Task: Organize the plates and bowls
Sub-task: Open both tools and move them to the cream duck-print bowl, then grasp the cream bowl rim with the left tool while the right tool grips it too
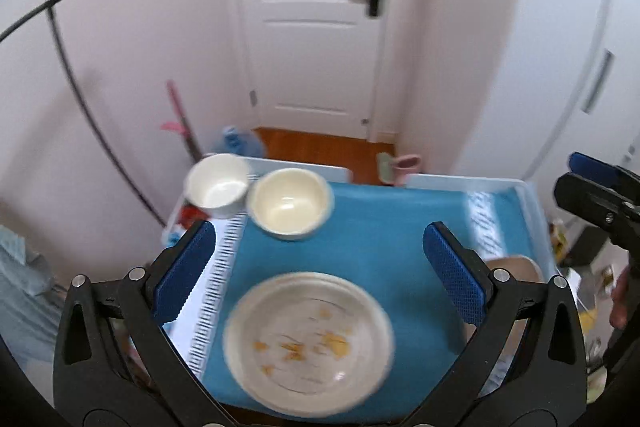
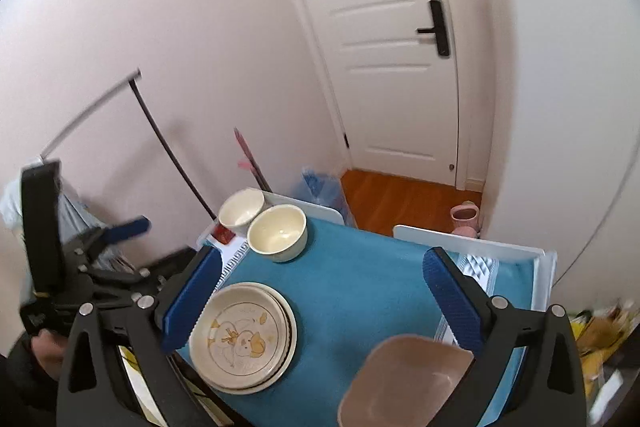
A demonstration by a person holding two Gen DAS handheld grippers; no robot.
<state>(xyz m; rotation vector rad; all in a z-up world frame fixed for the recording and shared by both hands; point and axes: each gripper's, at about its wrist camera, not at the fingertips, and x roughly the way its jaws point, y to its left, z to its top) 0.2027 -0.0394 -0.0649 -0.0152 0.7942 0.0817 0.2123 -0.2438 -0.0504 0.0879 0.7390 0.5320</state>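
Observation:
A stack of cream plates [image 1: 310, 341] with a yellow cartoon print lies on the blue mat [image 1: 384, 227], near its front left; it also shows in the right wrist view [image 2: 243, 337]. Two cream bowls stand at the far left: a wider one [image 1: 290, 202] [image 2: 277, 232] and a smaller one [image 1: 218, 184] [image 2: 241, 210] behind it. A pink squarish bowl [image 2: 404, 383] sits at the front right, partly seen in the left wrist view [image 1: 514, 265]. My left gripper [image 1: 320, 267] is open above the plates. My right gripper [image 2: 320, 295] is open above the mat, beside the pink bowl.
The mat covers a small white table [image 2: 500, 249] in a narrow hallway. A white door [image 1: 316, 19] and wood floor [image 2: 404, 197] lie beyond it. A pink pot [image 2: 464, 218], a blue bag [image 2: 320, 187] and a black rack [image 1: 80, 99] stand around the table.

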